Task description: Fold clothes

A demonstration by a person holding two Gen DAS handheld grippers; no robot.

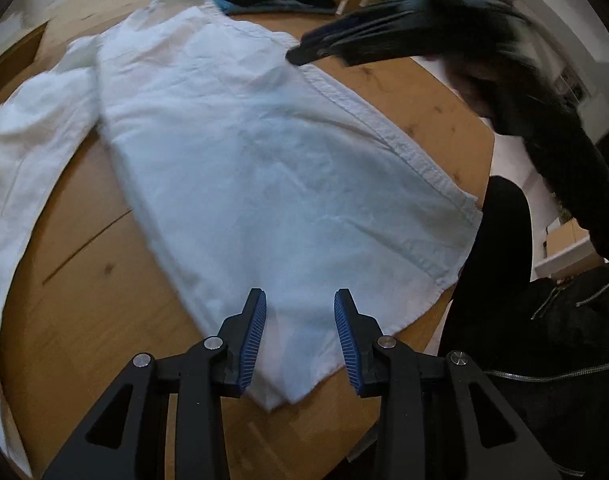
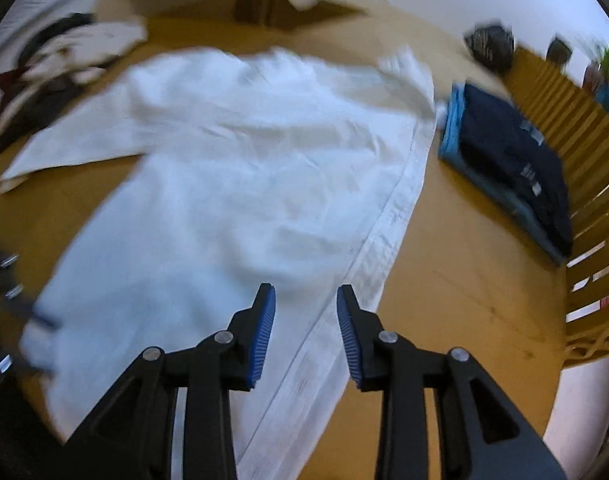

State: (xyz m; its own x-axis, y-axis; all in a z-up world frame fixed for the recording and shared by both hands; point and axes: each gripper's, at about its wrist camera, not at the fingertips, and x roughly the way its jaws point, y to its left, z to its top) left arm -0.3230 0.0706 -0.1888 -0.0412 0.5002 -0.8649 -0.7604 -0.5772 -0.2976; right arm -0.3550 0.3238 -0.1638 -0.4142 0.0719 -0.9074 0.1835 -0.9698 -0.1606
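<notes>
Overhead, both released hand-held grippers, left and right, hover above the white shirt.

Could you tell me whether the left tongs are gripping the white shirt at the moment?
No, the left tongs stand open above the white shirt, nothing between their pads.

Soft, even indoor light, no hard shadows or glare; white shirt reads faintly blue. Right wrist view smeared by motion blur throughout, the folded dark clothes streaked. Left wrist view sharper, though the right gripper is blurred; fisheye bends the counter edges, corners black.
</notes>
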